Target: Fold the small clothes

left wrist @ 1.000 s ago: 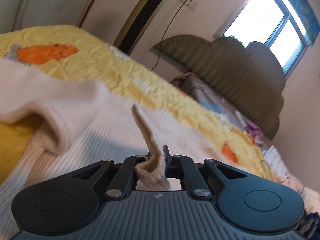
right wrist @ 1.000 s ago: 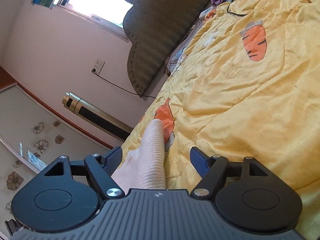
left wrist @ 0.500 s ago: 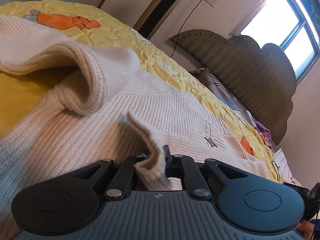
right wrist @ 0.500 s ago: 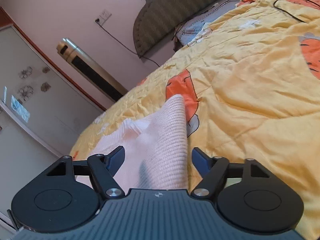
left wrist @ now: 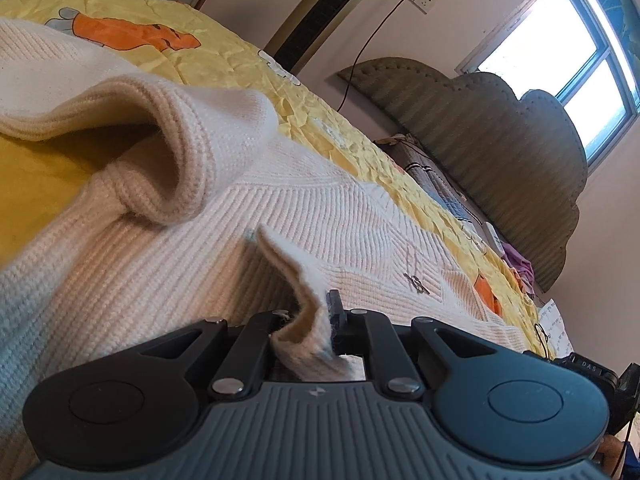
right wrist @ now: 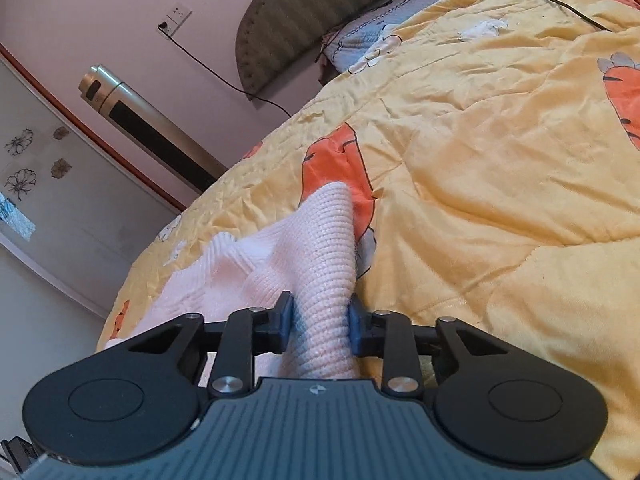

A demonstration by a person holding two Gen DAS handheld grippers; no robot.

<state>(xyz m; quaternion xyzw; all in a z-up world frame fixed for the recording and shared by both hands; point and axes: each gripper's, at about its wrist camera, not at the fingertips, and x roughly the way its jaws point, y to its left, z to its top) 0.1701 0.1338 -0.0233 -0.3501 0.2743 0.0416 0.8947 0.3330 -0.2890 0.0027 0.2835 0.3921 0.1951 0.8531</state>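
A cream ribbed knit sweater (left wrist: 328,216) lies spread on a yellow carrot-print quilt (left wrist: 224,52). Its rolled collar (left wrist: 176,152) stands up at the left of the left wrist view. My left gripper (left wrist: 310,320) is shut on a thin edge of the sweater, which sticks up between the jaws. In the right wrist view the sweater (right wrist: 320,248) looks pale pink and bunches into a ridge. My right gripper (right wrist: 320,316) is closed on that ridge low over the quilt (right wrist: 500,160).
A padded grey-green headboard (left wrist: 520,152) and a window (left wrist: 580,36) are at the far end. A tall gold tower air conditioner (right wrist: 152,132) stands by the wall. A black cable (right wrist: 576,4), pillows and small items lie near the headboard.
My right jaws have closed from wide open onto the sweater ridge. My left gripper has kept its grip and come lower and closer over the sweater.
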